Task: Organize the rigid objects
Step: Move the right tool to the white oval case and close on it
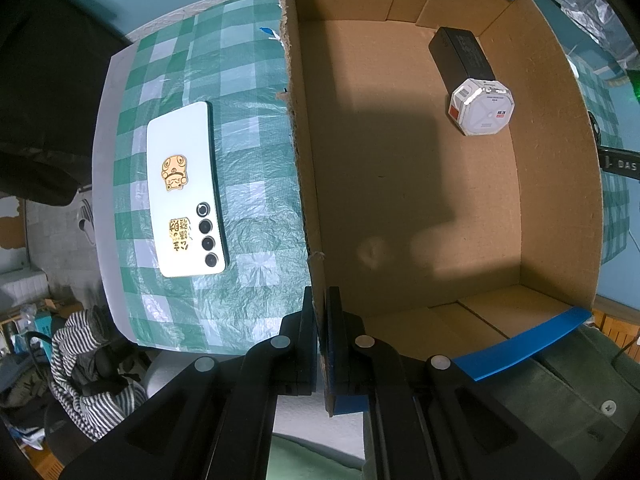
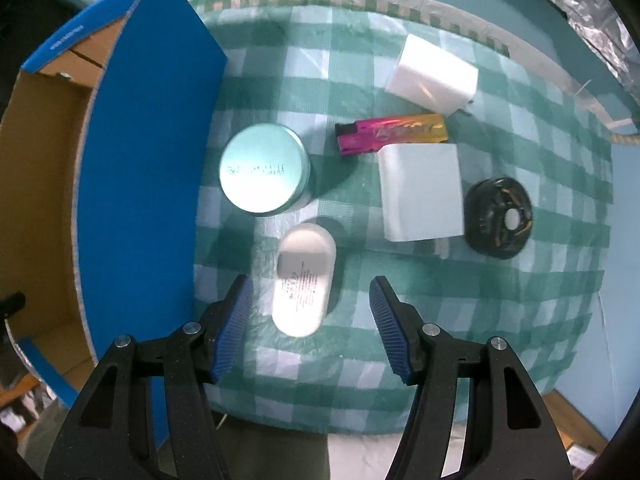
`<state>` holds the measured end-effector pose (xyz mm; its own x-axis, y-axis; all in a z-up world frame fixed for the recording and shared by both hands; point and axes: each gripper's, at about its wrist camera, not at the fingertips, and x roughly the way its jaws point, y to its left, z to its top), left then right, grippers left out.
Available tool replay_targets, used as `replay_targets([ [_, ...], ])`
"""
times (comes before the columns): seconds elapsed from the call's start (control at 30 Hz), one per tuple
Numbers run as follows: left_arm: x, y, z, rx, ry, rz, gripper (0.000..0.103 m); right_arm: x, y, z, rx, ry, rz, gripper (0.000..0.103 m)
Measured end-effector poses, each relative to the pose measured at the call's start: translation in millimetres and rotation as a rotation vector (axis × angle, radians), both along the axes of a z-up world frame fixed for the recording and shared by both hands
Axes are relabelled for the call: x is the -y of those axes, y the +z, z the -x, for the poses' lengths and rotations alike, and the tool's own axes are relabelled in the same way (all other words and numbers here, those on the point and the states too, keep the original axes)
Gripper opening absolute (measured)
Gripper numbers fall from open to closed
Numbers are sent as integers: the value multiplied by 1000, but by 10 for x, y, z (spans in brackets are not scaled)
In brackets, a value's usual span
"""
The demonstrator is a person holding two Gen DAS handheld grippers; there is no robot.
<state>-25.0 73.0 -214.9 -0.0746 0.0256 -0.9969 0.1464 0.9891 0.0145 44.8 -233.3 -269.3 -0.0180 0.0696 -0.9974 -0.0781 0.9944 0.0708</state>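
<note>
Clamping the near wall of the cardboard box (image 1: 400, 200), the left tongs (image 1: 322, 320) are pinched together on its rim. Inside the box lie a black rectangular box (image 1: 460, 56) and, touching its end, a white octagonal box (image 1: 482, 106), both toward the far right corner. Outside, a white phone (image 1: 184, 188) rests face down on the checked tabletop (image 1: 240, 80). The right tongs (image 2: 310, 308) stand apart over a white oval case (image 2: 304, 284), not touching it. Beyond it sit a round teal tin (image 2: 264, 168), a pink-gold lighter (image 2: 392, 134), two white chargers (image 2: 422, 192) (image 2: 434, 74) and a black round disc (image 2: 500, 218).
</note>
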Motion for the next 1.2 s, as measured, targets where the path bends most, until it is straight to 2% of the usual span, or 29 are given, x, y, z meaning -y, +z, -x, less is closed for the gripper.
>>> replay_targets([
  [0.17,1,4,-1,0,-1,1,4,-14,-156,-25,-16,-6,20,61],
  [0.43,3,8,-3,0,0,1,4,-49,-335,-15,-31,-17,22,50],
  [0.5,3,8,-2,-1,0,1,4,-64,-373,-40,-38,-21,22,44],
  [0.63,2,7,-2,-1,1,1,4,-91,-379,-39,-35,-11,39,44],
  [0.7,1,9,-2,0,0,1,4,-99,-383,-42,-33,-3,59,38],
  [0.93,1,9,-2,0,0,1,4,-149,-413,47,-38,9,42,37],
  [1.2,5,17,-6,0,-1,0,4,-116,-252,121,-26,19,31,37],
])
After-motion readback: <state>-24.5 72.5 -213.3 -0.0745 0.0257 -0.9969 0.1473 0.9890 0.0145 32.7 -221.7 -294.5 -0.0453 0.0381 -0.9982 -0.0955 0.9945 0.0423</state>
